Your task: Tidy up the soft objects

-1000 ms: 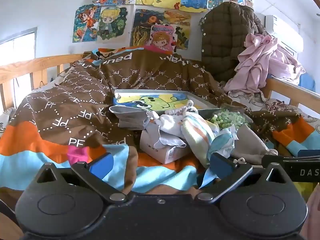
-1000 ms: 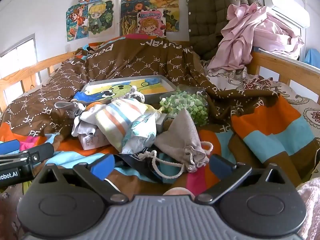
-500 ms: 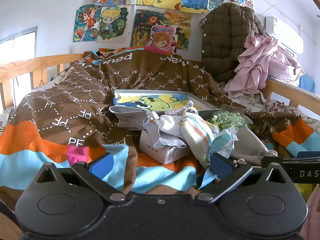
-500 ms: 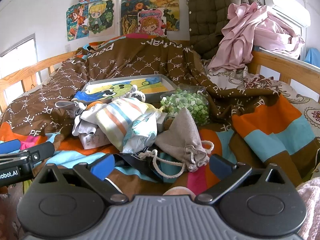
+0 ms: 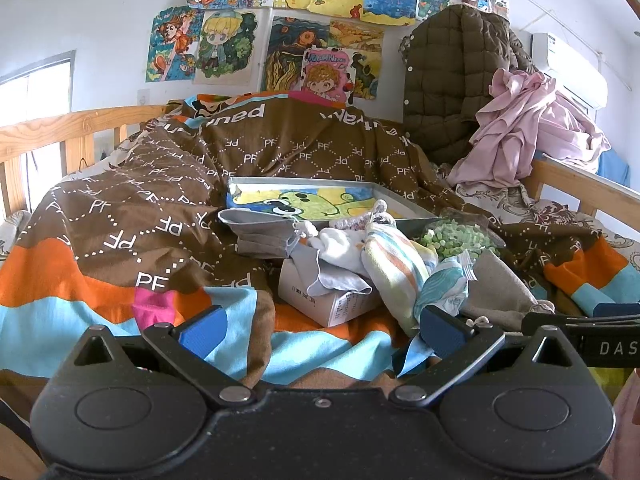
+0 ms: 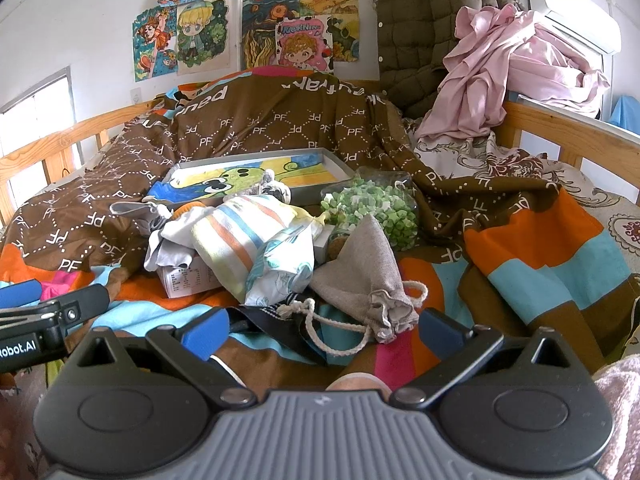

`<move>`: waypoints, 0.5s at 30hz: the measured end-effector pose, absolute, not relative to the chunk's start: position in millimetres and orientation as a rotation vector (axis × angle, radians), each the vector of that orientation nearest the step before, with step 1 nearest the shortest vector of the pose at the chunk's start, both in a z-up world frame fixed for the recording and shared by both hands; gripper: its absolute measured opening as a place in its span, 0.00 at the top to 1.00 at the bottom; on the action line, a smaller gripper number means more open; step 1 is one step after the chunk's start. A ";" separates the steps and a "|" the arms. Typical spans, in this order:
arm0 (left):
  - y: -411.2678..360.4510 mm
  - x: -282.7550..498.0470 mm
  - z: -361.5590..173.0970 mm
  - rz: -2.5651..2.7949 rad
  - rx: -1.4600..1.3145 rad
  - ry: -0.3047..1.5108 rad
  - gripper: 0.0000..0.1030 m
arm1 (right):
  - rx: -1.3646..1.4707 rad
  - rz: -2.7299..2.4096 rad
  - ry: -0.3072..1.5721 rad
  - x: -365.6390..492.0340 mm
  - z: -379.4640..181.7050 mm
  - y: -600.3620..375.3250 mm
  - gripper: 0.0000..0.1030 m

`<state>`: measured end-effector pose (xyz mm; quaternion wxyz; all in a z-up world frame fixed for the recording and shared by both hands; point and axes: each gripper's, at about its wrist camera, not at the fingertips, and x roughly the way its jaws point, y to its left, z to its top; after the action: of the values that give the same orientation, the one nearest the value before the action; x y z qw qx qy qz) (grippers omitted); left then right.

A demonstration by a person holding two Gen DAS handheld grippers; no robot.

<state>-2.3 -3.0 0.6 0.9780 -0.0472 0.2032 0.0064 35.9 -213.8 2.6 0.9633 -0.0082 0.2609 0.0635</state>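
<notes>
Both grippers were held low at the near edge of the bed, and neither one touched anything. The left gripper (image 5: pixel 320 330) had its blue fingers wide apart, with only the quilt (image 5: pixel 140 216) showing between them. The right gripper (image 6: pixel 322 332) was also spread wide and empty; the neck of the grey drawstring pouch (image 6: pixel 360 268) lay just in front of its gap, near the lower centre of the right wrist view.

The soft objects made one loose pile in the middle of both frames. A striped cloth (image 6: pixel 236 232) lay on top, with a white garment (image 5: pixel 340 248) to its left; both hung over a small white box (image 5: pixel 324 300), so the box was half hidden. A pale blue-patterned packet (image 6: pixel 284 268) leaned against the striped cloth. A folded grey cloth (image 5: pixel 260 232) lay at the left side of the pile. Behind it, toward the upper centre, stood a grey tray (image 6: pixel 336 164) with a cartoon picture inside and almost nothing else in it. A clear bag of green pieces (image 6: pixel 372 208) lay to the right of the tray.

I think the tray was put there to receive the sorted things, and nothing seemed to be sorted yet. The pouch was nearest to the right gripper, so it looked like the natural first pick.
</notes>
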 end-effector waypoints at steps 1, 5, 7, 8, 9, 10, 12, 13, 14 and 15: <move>-3.2 -1.3 -0.4 0.012 -0.095 0.409 0.01 | -0.017 0.129 0.529 35.9 3.0 -213.6 0.00; -3.2 -1.3 -0.5 0.012 -0.096 0.410 0.01 | -0.017 0.129 0.529 35.9 2.9 -213.5 0.00; -3.0 -1.1 -0.5 0.013 -0.096 0.410 0.01 | -0.017 0.129 0.529 35.9 3.0 -213.5 0.00; -3.3 -1.4 -0.6 0.014 -0.096 0.410 0.01 | -0.017 0.128 0.529 35.9 3.0 -213.5 0.00; -2.9 -1.3 -0.6 0.014 -0.097 0.410 0.01 | -0.017 0.129 0.529 35.9 2.9 -213.6 0.00; -2.6 -1.0 -0.6 0.013 -0.098 0.410 0.01 | -0.017 0.129 0.529 35.9 3.0 -213.5 0.00; -2.5 -0.8 -1.2 0.012 -0.099 0.410 0.01 | -0.017 0.128 0.529 35.9 3.0 -213.6 0.00; -2.6 -0.8 -1.2 0.012 -0.098 0.410 0.01 | -0.017 0.128 0.529 36.1 2.3 -213.8 0.00; -2.7 -0.8 -1.3 0.013 -0.098 0.410 0.01 | -0.017 0.129 0.530 35.9 3.0 -213.6 0.00; -2.4 -0.7 -1.2 0.012 -0.098 0.411 0.01 | -0.017 0.129 0.530 35.9 3.0 -213.6 0.00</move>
<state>-0.7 -2.4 -1.2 0.9777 -0.0485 0.2040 0.0061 35.9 -213.6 3.0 0.9631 -0.0082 0.2615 0.0635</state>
